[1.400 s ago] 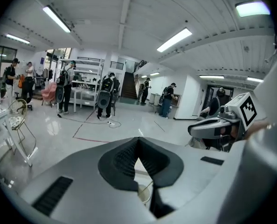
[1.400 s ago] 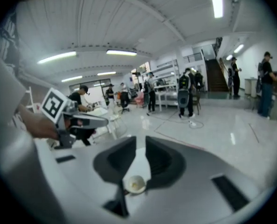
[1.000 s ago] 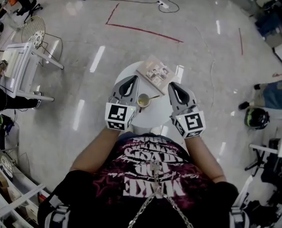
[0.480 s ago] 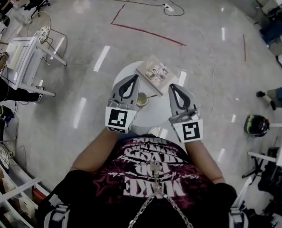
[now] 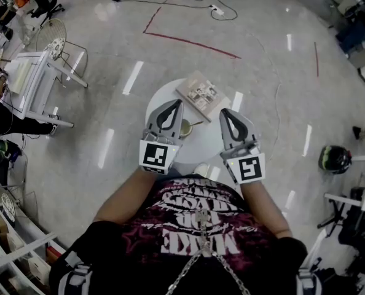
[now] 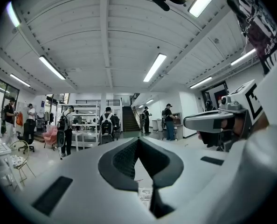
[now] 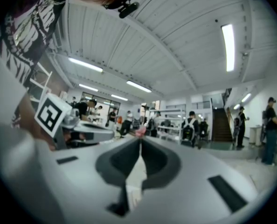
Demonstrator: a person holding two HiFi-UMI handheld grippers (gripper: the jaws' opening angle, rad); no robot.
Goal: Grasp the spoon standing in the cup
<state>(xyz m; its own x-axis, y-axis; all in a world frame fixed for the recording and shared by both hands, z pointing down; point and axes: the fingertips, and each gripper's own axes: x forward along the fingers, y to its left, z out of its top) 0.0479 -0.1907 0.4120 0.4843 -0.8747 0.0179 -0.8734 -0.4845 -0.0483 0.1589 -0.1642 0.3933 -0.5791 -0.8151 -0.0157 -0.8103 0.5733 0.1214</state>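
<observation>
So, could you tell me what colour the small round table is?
The round table is white; the head view shows it best.

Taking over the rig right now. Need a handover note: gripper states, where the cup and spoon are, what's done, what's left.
Left gripper: jaws together, nothing between them. In the head view it is at the cup's left and covers that edge.
Right gripper: jaws together, empty, to the cup's right and apart from it.
Small pale cup stands on the round white table. The thin metal spoon is in it, handle leaning toward the right gripper. An illustrated book lies beyond the cup.
Done: nothing grasped.
Left: open a gripper, probably the right, and close it on the spoon handle.
</observation>
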